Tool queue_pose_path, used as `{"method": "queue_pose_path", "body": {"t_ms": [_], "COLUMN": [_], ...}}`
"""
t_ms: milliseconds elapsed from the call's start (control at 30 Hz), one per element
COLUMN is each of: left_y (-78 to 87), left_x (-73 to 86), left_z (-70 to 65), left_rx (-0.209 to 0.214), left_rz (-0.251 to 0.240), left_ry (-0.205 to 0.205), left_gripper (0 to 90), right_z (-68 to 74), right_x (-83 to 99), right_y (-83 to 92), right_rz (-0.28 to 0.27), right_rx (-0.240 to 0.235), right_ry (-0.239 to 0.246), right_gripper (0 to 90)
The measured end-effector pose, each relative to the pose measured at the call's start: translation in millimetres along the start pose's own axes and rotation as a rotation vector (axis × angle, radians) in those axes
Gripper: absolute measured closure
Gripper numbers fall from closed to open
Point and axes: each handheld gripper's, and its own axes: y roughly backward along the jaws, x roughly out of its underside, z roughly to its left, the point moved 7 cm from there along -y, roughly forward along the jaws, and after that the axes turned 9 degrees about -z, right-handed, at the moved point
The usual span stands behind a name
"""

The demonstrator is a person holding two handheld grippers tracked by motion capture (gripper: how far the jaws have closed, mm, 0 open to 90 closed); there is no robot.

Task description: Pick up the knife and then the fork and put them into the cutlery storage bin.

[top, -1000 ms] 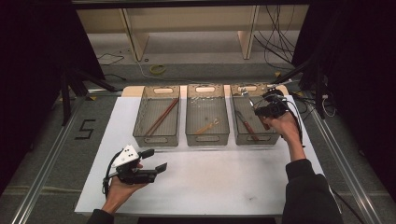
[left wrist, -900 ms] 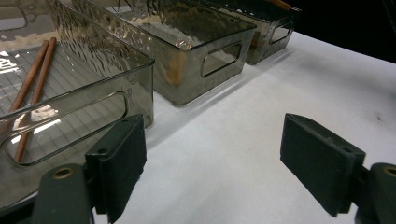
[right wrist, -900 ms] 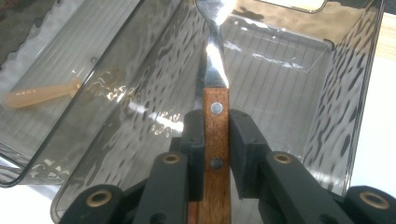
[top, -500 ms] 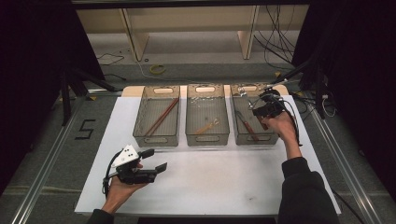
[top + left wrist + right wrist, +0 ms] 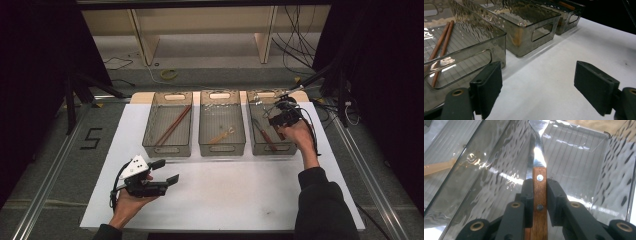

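Your left hand-held gripper point(image 5: 167, 171) hovers over the white counter point(image 5: 240, 195) near the left bin point(image 5: 168, 150), jaws wide apart with nothing between them. Your right hand-held gripper point(image 5: 539, 185) is clamped on a wooden-handled utensil point(image 5: 539, 195), its metal end reaching into the right bin point(image 5: 260, 147).

Wooden chopsticks point(image 5: 171, 126) lie in the left bin point(image 5: 168, 148); a pale utensil, perhaps wooden point(image 5: 222, 134), in the middle bin point(image 5: 222, 148).

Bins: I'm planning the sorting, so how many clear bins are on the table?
3, side by side: left bin, middle bin, right bin. None seems hidden.
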Motion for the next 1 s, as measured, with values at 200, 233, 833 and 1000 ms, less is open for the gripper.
{"method": "queue_pose_path", "body": {"t_ms": [200, 233, 833, 1000], "left_y": [0.3, 0.2, 0.5, 0.6], "left_x": [-0.2, -0.2, -0.6, -0.6], "left_z": [0.2, 0.3, 0.2, 0.2], "left_rx": [0.0, -0.001, 0.0, 0.0], "left_rz": [-0.002, -0.003, -0.004, -0.004], "left_ry": [0.003, 0.003, 0.001, 0.001], "left_gripper": [22.0, 22.0, 22.0, 22.0], "right_z": [0.5, 0.3, 6.0, 6.8], "right_x": [1.8, 2.2, 9.6, 6.9], "right_y": [-4.8, -5.3, -14.3, -13.0], "right_rz": [0.018, 0.02, 0.078, 0.062], "right_rx": [0.01, 0.012, -0.009, -0.027], "right_ry": [0.004, 0.003, -0.007, -0.028], "right_gripper": [77.5, 77.5, 77.1, 65.0]}}
